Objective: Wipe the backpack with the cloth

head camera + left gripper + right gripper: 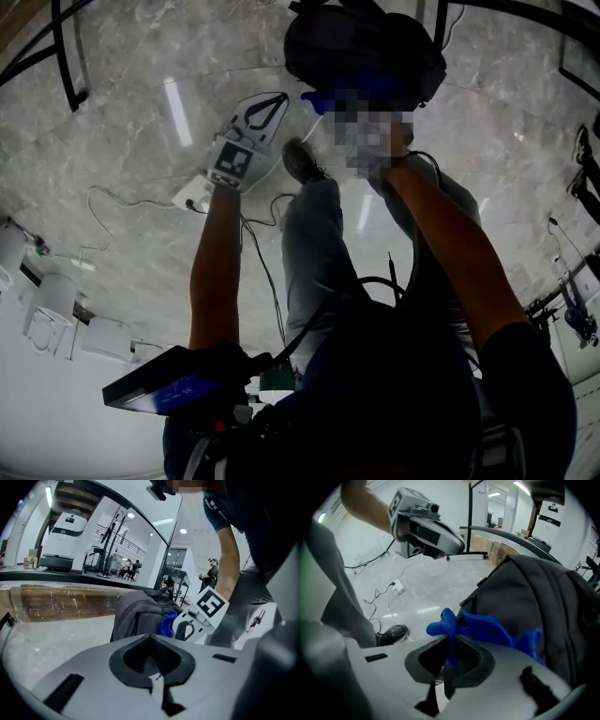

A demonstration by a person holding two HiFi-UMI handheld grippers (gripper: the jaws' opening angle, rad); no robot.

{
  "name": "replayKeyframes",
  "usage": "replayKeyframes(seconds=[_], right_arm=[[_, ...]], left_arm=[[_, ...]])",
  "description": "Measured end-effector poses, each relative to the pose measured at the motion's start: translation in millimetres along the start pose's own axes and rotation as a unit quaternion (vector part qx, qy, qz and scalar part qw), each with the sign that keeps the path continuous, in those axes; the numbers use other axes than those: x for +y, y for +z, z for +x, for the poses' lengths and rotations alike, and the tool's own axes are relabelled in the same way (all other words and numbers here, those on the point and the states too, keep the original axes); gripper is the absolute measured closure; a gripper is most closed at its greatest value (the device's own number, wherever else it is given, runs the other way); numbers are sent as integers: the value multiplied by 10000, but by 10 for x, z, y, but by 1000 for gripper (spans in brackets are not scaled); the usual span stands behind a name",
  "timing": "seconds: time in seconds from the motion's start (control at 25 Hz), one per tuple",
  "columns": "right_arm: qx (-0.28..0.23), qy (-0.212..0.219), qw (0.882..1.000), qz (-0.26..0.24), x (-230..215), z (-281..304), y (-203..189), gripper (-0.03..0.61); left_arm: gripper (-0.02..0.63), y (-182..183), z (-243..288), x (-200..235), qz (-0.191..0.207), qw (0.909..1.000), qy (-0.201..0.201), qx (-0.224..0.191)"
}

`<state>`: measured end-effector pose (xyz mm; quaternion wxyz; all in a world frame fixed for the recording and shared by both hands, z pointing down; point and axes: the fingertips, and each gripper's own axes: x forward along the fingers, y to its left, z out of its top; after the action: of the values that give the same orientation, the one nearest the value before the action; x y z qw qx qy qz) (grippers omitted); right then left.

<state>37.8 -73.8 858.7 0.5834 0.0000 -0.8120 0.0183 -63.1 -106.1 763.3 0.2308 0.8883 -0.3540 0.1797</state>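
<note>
The backpack (pixel 534 597), dark grey and slumped, fills the space just ahead of and to the right of the right gripper's (pixel 451 641) jaws. In the left gripper view the backpack (pixel 138 613) stands straight ahead of the left gripper's (pixel 150 637) jaws, well apart from them. From the head view the backpack (pixel 366 47) lies beyond both arms, above the pale marble floor (pixel 141 94). What it rests on cannot be told.

The right gripper's jaws are clenched on the cloth (pixel 487 627). A narrow fold of the blue fabric runs down between the pads, which stand only slightly apart with the fabric's thickness between them. The rest of the cloth bunches out past the jaw tips and drapes to the right against the face of the backpack. In the left gripper view the right gripper (pixel 176 625) shows with its marker cube up, and the cloth (pixel 167 623) at its tips is pressed to the near side of the backpack. In the head view a mosaic patch covers this gripper, and only a blue edge of the cloth (pixel 323 97) shows below the backpack.

The left gripper's jaws are drawn together with nothing caught between them. This gripper (pixel 278 97) hangs in the air, pointing towards the backpack without touching it. In the right gripper view it (pixel 457 543) hovers up and to the left of the right jaws.

A dark shoe (pixel 393 632) sits on the floor to the left of the right jaws.
</note>
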Motion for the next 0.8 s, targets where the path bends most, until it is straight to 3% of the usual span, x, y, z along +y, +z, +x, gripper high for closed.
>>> replayKeyframes(seconds=[0.12, 0.24, 0.32, 0.44, 0.52, 0.64, 0.72, 0.8], right_arm=[[69, -107, 9999, 79, 5, -197, -148, 545], [-534, -529, 9972, 10, -165, -331, 271, 545], [-918, -880, 9919, 39, -390, -316, 637, 545], [-892, -994, 9895, 553, -590, -74, 827, 545], [-843, -1070, 9859, 970, -597, -25, 729, 545], [-511, -1081, 9825, 1430, -373, -179, 210, 545], [-336, -1073, 9839, 1388, -258, -315, 6, 545], [-391, -1113, 9856, 1210, -280, -381, 127, 545]], left_arm=[[624, -134, 83, -4, -167, 9998, 91, 5], [624, -218, 100, -60, -256, 9991, 314, 83], [624, -254, 42, -4, -414, 9968, 681, 54], [624, -403, -163, 189, -755, 9868, 1428, 105], [624, -565, -253, 328, -914, 9788, 1826, 136], [624, -871, -276, 469, -1366, 9679, 2104, 132], [624, -986, -223, 494, -1654, 9633, 2112, 41], [624, -1026, -158, 469, -1817, 9613, 2070, -31]])
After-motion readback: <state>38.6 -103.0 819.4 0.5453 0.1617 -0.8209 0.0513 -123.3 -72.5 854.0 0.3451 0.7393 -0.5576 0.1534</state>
